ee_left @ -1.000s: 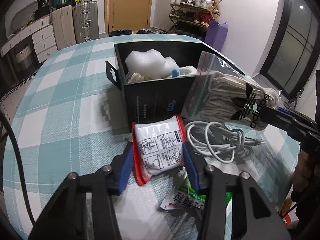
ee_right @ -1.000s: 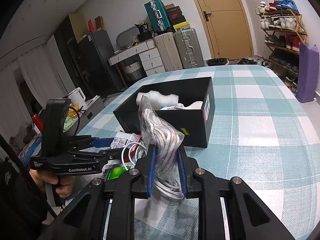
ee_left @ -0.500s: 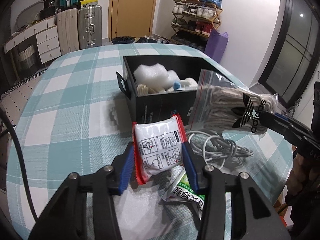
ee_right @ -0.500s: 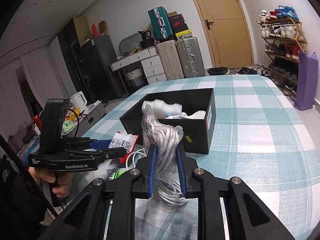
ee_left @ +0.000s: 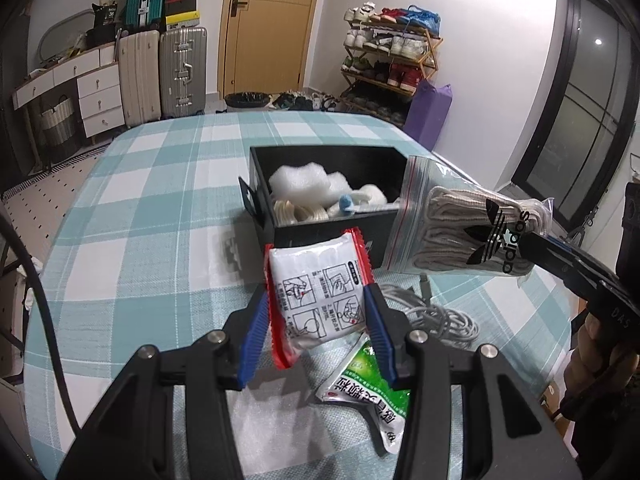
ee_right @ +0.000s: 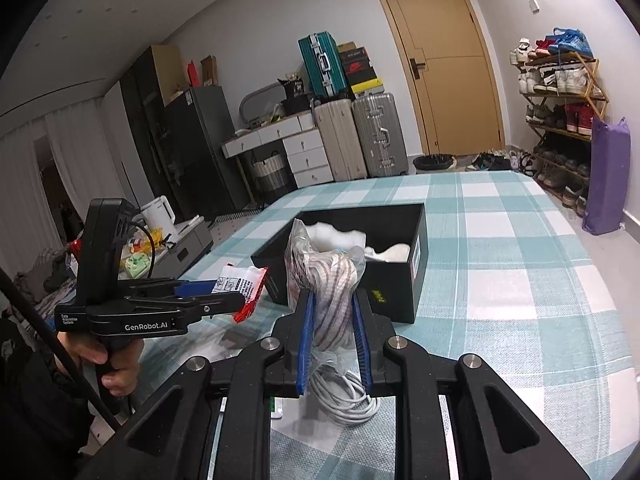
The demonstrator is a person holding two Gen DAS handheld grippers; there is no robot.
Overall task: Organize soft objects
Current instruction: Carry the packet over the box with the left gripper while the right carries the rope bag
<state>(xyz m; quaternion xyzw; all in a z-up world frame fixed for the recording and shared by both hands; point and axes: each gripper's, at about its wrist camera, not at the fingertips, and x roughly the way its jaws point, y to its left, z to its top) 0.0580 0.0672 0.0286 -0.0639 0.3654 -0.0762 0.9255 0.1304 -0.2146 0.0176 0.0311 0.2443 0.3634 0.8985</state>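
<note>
The left gripper (ee_left: 318, 322) is clamping a white packet (ee_left: 316, 294) with red edges, holding it above the table (ee_left: 152, 216) near the table's front edge. The right gripper (ee_right: 334, 340) is squeezing a clear bag of cord (ee_right: 326, 276), lifted just in front of the black box (ee_right: 404, 280). A coiled cable (ee_left: 436, 316) and a green sachet (ee_left: 370, 394) are lying on the checked cloth below.

The tablecloth (ee_left: 160, 200) is checked teal and white. On it sits a black box (ee_left: 332, 232) of white stuffing (ee_left: 308, 184). The near packet (ee_left: 316, 300) is white with red edges; the sachet (ee_left: 368, 384) is green. The clear bag (ee_left: 460, 236) holds cream laces under a black logo. A grey cable (ee_left: 436, 316) lies right.
</note>
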